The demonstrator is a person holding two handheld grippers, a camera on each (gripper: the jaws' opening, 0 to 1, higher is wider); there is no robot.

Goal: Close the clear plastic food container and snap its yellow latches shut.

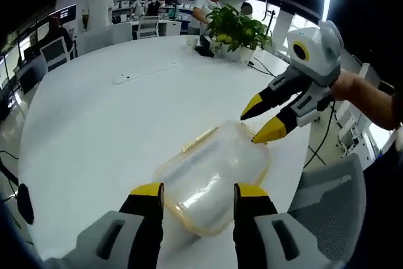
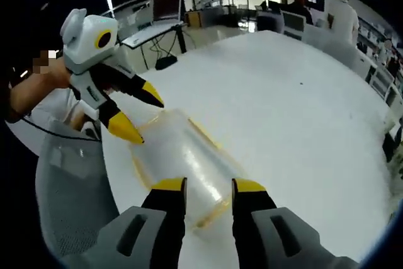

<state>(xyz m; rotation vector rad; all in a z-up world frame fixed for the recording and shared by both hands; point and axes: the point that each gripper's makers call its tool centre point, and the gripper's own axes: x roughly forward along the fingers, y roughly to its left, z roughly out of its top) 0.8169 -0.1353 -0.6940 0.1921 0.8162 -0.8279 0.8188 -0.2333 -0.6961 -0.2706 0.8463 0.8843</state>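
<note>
The big white table (image 1: 94, 118) takes up most of both views, with the clear container (image 1: 211, 181) lying low and centre in each, near the table's edge so both hands can reach it. Its lid looks down already, yellow trim showing round the rim. The left claw (image 1: 198, 194) sits spread just short of one end, and the right claw (image 2: 208, 188) is spread at the opposite end, so they're probably bracketing it to press the latches next.

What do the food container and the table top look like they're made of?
Food container: clear, slightly cloudy plastic, since the table shows through it; its yellow edging looks like plastic too. Table top: smooth white matte surface, probably laminate, though that is unclear.
</note>
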